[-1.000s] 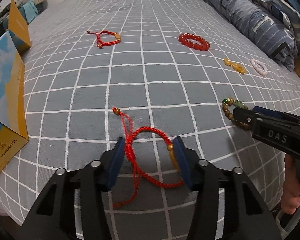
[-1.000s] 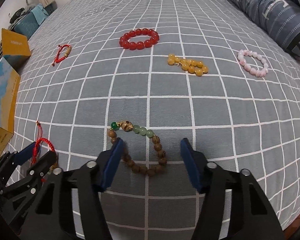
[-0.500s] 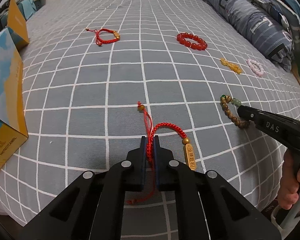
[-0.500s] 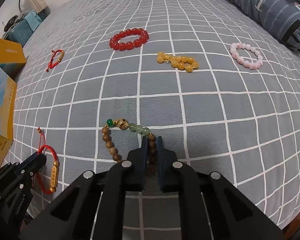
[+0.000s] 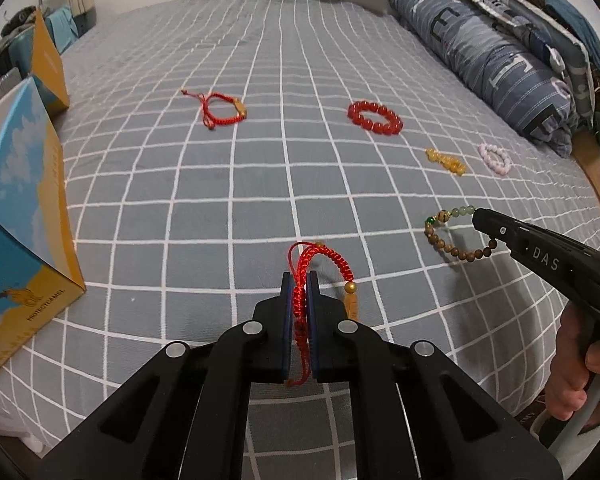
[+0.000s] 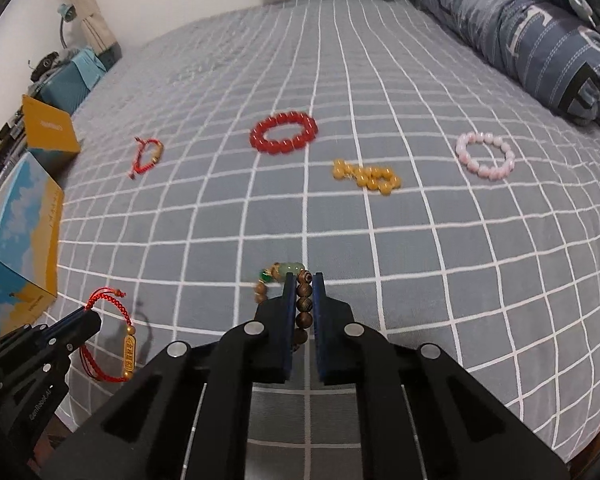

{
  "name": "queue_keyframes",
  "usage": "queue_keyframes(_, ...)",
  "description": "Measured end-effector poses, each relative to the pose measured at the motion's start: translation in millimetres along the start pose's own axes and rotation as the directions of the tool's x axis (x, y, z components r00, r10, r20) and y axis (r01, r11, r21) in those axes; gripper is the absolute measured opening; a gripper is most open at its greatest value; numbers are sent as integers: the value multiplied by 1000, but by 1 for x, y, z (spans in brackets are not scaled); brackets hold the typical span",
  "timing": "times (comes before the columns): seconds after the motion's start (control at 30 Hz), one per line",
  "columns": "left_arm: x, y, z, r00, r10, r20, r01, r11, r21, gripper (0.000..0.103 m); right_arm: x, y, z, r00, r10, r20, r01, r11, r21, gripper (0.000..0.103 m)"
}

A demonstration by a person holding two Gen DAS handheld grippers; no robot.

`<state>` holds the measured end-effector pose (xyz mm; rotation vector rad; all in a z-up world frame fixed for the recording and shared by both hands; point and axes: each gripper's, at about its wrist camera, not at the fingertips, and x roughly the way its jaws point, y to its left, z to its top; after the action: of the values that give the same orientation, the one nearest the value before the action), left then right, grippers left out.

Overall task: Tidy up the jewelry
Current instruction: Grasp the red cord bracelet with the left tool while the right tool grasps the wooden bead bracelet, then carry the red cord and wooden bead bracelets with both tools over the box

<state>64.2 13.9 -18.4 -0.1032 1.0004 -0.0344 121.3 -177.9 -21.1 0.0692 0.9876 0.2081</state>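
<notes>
A grey checked bed (image 5: 228, 184) spreads ahead of both tongs. Left tongs (image 5: 299, 280) are clamped on a red cord bracelet (image 5: 324, 258), lifted off the bedding; right tongs (image 6: 303, 280) are clamped on a wooden bead bracelet (image 6: 303, 300). Farther ahead lie a red bead bracelet (image 6: 284, 133), amber beads (image 6: 366, 176) and a pink bracelet (image 6: 485, 156).

I counted six bracelets in all: two of red cord, one pinched in my left claw (image 5: 299, 280) at the lower centre, a red cord bracelet (image 5: 314, 264), and another red cord one (image 5: 222, 109) lying at the upper left; four of beads, namely one wooden bead bracelet (image 6: 303, 300) in my right claw (image 6: 303, 280), one red bead ring (image 6: 284, 133), one amber string (image 6: 366, 175) and one pink ring (image 6: 485, 155). Two grippers showed. Two boxes stood at the left edge, a blue-and-yellow box (image 5: 16, 216) and a yellow box (image 5: 50, 66). One hand (image 5: 576, 368) appeared at the lower right.
</notes>
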Motion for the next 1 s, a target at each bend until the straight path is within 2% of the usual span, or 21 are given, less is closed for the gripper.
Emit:
queue_keyframes(0.47,-35,5,10,988,62,141,-65,998,16,6,-31,17,1,987,6,160,4,998,-58,7)
queue_keyframes(1.0,-61,26,31,969,105,225,-100,995,-29,6,-37,37,15,981,-8,193,23,997,-76,7)
